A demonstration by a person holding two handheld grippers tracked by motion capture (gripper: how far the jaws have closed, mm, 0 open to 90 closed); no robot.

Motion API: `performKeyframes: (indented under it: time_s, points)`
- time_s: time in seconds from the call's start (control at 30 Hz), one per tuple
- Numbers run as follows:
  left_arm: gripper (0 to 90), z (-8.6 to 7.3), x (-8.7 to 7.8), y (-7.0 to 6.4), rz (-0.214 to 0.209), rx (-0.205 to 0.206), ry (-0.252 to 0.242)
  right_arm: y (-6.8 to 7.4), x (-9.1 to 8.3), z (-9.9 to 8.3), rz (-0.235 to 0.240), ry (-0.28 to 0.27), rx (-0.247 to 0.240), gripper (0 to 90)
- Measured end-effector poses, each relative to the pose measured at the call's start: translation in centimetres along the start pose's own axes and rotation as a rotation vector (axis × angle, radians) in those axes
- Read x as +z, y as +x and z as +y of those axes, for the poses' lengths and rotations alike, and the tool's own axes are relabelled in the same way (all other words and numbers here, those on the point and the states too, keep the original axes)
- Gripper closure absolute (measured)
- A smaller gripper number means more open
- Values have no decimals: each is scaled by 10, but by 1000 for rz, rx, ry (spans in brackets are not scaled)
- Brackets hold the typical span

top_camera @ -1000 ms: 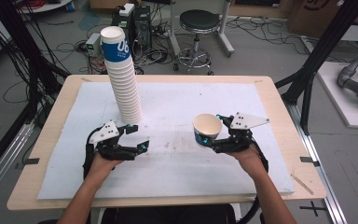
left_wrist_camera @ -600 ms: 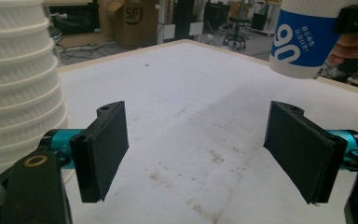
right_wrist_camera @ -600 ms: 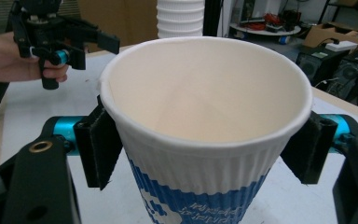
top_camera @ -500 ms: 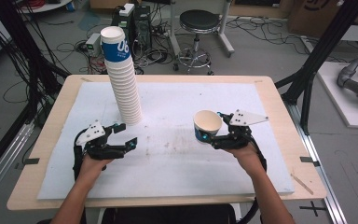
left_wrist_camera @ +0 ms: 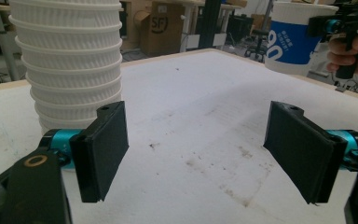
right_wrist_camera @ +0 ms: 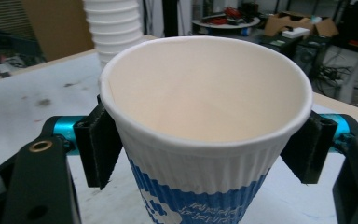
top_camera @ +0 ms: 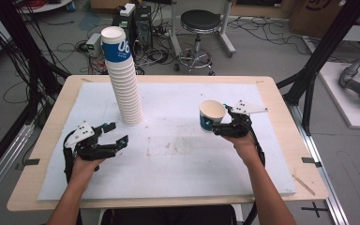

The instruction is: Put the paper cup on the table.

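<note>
A tall stack of white paper cups [top_camera: 124, 79] with a blue-banded top cup stands at the back left of the white mat; its ribbed lower cups [left_wrist_camera: 67, 65] rise at the left of the left gripper view. My left gripper [top_camera: 115, 133] stands open in front of the stack with nothing between its jaws [left_wrist_camera: 200, 149]. My right gripper [top_camera: 215, 125] is shut on a single blue-and-white paper cup [top_camera: 211, 115], upright and held above the mat at the right. The cup [right_wrist_camera: 205, 135] sits between the two black pads, mouth up and empty. The held cup [left_wrist_camera: 293, 39] also appears far right in the left gripper view.
A white mat [top_camera: 178, 154] covers most of the wooden table [top_camera: 281, 93], with faint brown stains near its middle. Behind the table are a stool [top_camera: 200, 21], cables and computer boxes on the floor. Black frame posts [top_camera: 318, 61] stand at the right.
My left gripper has drawn back toward the front left, away from the stack's base. The right gripper has lifted the cup slightly and kept its hold.
</note>
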State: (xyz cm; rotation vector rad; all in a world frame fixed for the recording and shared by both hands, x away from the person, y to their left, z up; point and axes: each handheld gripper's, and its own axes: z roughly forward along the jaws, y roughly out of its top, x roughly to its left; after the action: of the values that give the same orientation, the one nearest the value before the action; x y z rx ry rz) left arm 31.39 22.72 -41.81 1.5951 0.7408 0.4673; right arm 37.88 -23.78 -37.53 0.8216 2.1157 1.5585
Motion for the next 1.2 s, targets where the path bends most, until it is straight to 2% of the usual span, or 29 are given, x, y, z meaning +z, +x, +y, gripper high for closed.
performKeyframes:
  time_s: [0.23, 0.3, 0.6, 0.77, 1.0, 1.1, 1.2]
  points:
    - [214, -1, 2, 1, 2, 0, 10, -17, 18, -7, -67, 42, 42, 242]
    - [214, -2, 3, 1, 1, 0, 14, -20, 24, -10, -83, 70, 51, 242]
    - [214, -3, 3, 0, 1, 1, 18, -27, 42, -21, -130, 97, 96, 241]
    - [214, -3, 3, 0, 0, -4, 21, -27, 49, -26, -126, 130, 100, 237]
    - [214, -4, 3, 0, 0, 0, 28, -22, 56, -35, -107, 181, 75, 219]
    - [214, -4, 3, 0, -1, -2, 29, -20, 54, -36, -115, 175, 61, 213]
    - [214, -4, 4, -1, -1, -3, 32, -19, 52, -37, -115, 185, 67, 197]
